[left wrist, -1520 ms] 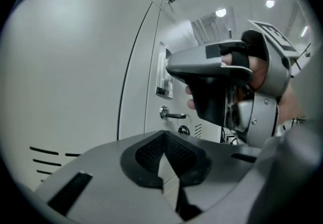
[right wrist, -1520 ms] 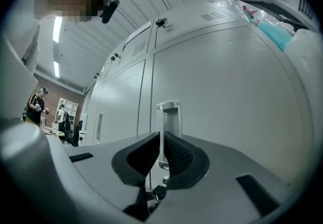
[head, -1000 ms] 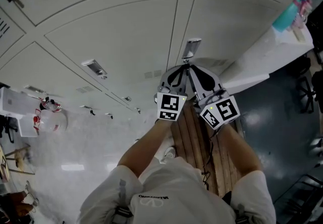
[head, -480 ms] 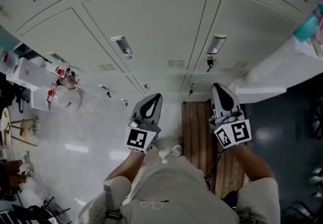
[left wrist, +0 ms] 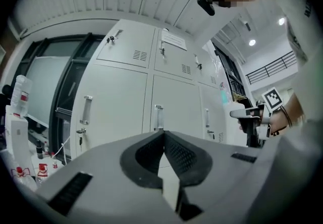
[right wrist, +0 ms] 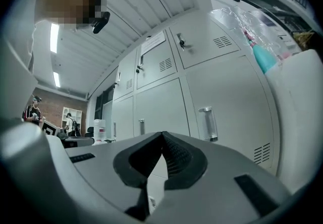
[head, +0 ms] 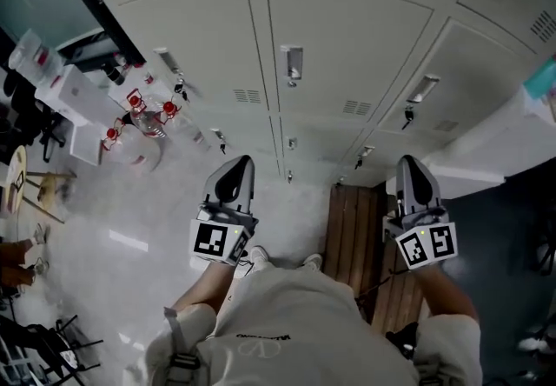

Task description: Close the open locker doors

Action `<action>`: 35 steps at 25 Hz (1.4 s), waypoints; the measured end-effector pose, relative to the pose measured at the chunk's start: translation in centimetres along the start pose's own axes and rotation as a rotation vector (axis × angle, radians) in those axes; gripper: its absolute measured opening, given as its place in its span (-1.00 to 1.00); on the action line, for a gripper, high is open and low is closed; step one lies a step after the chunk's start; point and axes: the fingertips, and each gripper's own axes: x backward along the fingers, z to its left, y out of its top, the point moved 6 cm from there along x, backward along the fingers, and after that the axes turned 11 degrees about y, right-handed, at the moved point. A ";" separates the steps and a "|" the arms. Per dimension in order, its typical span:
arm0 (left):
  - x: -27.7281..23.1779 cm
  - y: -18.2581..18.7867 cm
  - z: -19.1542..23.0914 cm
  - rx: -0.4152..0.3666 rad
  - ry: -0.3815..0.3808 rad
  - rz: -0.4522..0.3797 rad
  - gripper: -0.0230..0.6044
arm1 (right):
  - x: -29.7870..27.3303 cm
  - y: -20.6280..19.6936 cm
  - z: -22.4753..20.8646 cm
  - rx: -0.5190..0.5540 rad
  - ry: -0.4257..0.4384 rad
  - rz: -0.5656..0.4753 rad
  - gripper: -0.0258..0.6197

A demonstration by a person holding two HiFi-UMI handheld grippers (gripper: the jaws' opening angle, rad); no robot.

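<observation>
In the head view, my left gripper [head: 235, 165] and right gripper [head: 411, 163] are held out well apart, both aimed at the lockers [head: 347, 36]. Each is a smooth grey shell tapering to a rounded nose, with a black-and-white marker cube behind it. The lockers are pale painted metal, flat rectangular doors [head: 343, 54] with slotted vents and upright bar handles [head: 292, 63] of bright metal. The doors I can see sit flush in their frames. Under my right gripper is a bench [head: 351, 241] of brown wooden slats; under my left is a glossy, speckled pale floor [head: 122, 202]. Clear bottles [head: 139, 110] with red caps stand at the left. A flat white slab [head: 486, 154] juts out at the right; I cannot tell what it is.

In the left gripper view, my left gripper [left wrist: 162, 136] has its jaws pressed together with nothing between them, their dark ribbed pads meeting in a pointed arch. Beyond the tip the doors [left wrist: 118, 112] rise smooth and matte, a handle [left wrist: 158, 116] straight ahead. My right gripper [left wrist: 247, 113] shows at the far right.

In the right gripper view, my right gripper [right wrist: 162, 136] likewise has its textured black pads closed on each other and holds nothing. A door [right wrist: 232, 97] with a chunky handle [right wrist: 208, 123] stands just beside it.
</observation>
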 end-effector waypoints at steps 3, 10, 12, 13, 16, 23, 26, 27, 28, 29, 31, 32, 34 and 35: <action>0.9 0.6 1.9 -0.016 -0.004 -0.003 -0.92 | 0.1 0.2 2.1 0.005 -0.011 0.002 -0.89; 2.4 1.1 6.6 -0.040 0.002 -0.004 -0.92 | -0.9 -0.6 6.4 0.031 -0.021 0.018 -0.89; 2.7 1.4 7.5 -0.043 0.011 -0.009 -0.92 | -1.0 -0.8 7.0 0.034 -0.025 0.023 -0.89; 2.8 1.4 7.8 -0.043 0.013 -0.013 -0.92 | -1.1 -0.8 7.2 0.035 -0.029 0.025 -0.89; 3.0 1.5 8.4 -0.041 0.008 -0.018 -0.92 | -1.2 -0.9 7.9 0.042 -0.041 0.033 -0.89; 3.2 1.3 9.1 -0.030 0.006 -0.033 -0.92 | -1.7 -0.8 8.6 0.047 -0.047 0.037 -0.90; 3.1 1.1 9.2 -0.012 0.005 -0.039 -0.92 | -2.1 -0.8 8.8 0.054 -0.038 0.034 -0.90; 3.0 1.0 9.2 -0.008 0.004 -0.041 -0.92 | -2.2 -0.8 8.9 0.058 -0.034 0.035 -0.90; 3.0 1.0 9.1 -0.003 0.005 -0.043 -0.92 | -2.2 -0.8 9.0 0.061 -0.031 0.037 -0.90; 2.9 1.1 9.0 -0.001 0.006 -0.044 -0.92 | -2.2 -0.7 9.0 0.062 -0.030 0.039 -0.90; 2.9 1.0 8.7 -0.007 0.006 -0.045 -0.92 | -2.2 -0.6 8.8 0.056 -0.031 0.037 -0.90; 2.8 0.9 8.6 -0.013 0.005 -0.044 -0.92 | -2.2 -0.6 8.6 0.053 -0.033 0.035 -0.90; 2.7 0.8 8.5 -0.017 0.006 -0.042 -0.92 | -2.2 -0.6 8.3 0.047 -0.038 0.032 -0.90; 2.7 0.8 8.4 -0.018 0.008 -0.040 -0.92 | -2.2 -0.6 8.2 0.043 -0.040 0.032 -0.90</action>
